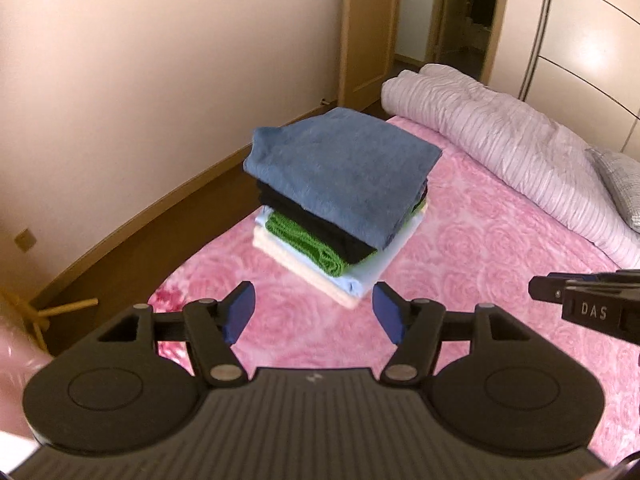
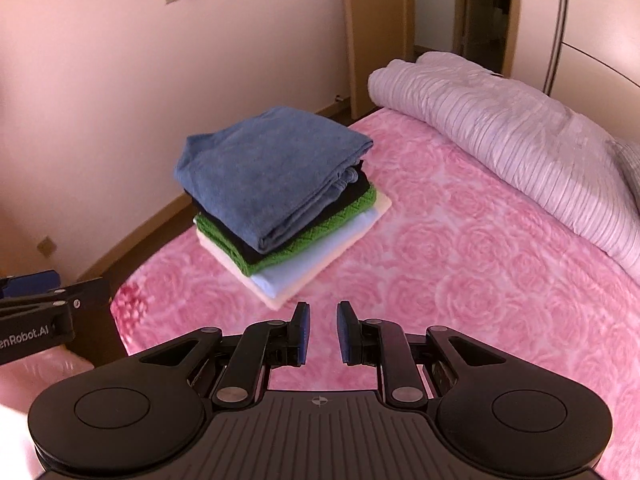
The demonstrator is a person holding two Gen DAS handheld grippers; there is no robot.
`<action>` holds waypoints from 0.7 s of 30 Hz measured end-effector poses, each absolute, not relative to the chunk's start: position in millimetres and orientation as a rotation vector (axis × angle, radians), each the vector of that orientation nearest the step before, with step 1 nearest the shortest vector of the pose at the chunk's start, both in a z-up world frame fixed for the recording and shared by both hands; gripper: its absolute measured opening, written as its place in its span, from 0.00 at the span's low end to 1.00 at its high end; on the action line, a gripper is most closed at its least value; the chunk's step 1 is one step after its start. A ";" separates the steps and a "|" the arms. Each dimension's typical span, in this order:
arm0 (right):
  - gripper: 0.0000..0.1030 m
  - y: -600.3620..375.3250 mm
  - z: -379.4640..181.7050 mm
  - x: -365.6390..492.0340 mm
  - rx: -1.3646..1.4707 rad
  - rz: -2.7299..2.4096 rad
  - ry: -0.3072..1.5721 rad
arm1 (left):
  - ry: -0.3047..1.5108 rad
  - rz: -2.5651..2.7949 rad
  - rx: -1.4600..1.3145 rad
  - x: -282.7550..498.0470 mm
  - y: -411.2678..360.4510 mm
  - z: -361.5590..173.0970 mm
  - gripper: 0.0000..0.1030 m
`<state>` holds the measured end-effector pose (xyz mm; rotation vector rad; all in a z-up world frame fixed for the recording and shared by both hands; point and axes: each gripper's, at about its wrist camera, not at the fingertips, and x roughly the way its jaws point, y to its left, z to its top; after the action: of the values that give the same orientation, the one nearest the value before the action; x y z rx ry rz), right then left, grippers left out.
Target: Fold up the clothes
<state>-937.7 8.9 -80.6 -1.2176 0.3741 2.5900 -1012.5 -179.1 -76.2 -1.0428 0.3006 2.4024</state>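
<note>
A stack of folded clothes rests on the pink rose-patterned bedspread. A blue garment tops it, with black, green, pale blue and cream layers underneath. My left gripper hovers in front of the stack, open wide and empty. My right gripper also hangs short of the stack, its pads a small gap apart with nothing between them. Each gripper shows at the edge of the other's view: the right gripper and the left gripper.
A rolled lilac striped quilt lies along the bed's right side, beside a grey pillow. The wall and wooden skirting run along the left. A wooden door and wardrobe panels stand at the back. The bed's left edge drops off near the stack.
</note>
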 end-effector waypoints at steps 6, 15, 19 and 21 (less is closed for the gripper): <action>0.18 24.0 -82.2 -934.6 -1.263 2.618 0.355 | 0.302 2.444 -1.046 -998.7 -167.4 -74.3 0.60; 0.18 45.2 -93.5 -944.0 -1.344 2.616 0.342 | 0.292 2.467 -1.103 -998.8 -147.8 -82.6 0.60; 0.18 53.7 -99.6 -952.7 -1.373 2.623 0.335 | 0.292 2.476 -1.135 -1002.7 -140.4 -90.0 0.60; 0.18 56.7 -101.9 -957.1 -1.389 2.629 0.325 | 0.289 2.483 -1.152 -1005.7 -136.1 -93.9 0.60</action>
<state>-957.1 56.7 -101.9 -1.3888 0.3254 2.6289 -1005.7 -136.1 -93.9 -1.1518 0.2890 2.4830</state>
